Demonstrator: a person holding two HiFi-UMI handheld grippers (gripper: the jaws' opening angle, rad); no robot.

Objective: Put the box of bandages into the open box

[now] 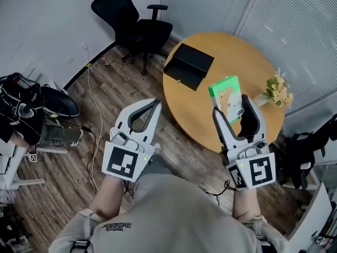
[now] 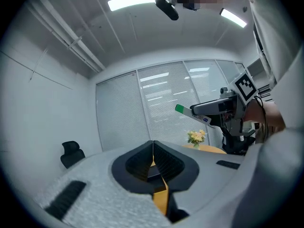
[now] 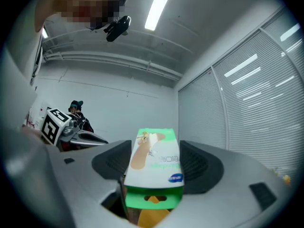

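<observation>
The bandage box is green and white. It is held up in the air over the near edge of the round wooden table, with my right gripper shut on it. In the right gripper view the bandage box stands between the two jaws, printed face toward the camera. The open black box lies on the table's far left part, beyond and left of the bandage box. My left gripper hovers over the wooden floor left of the table, shut, its pads touching with nothing between them.
A small bunch of yellow flowers stands at the table's right edge. A black office chair is beyond the table. Bags and cables lie on the floor at the left. Window blinds run along the right.
</observation>
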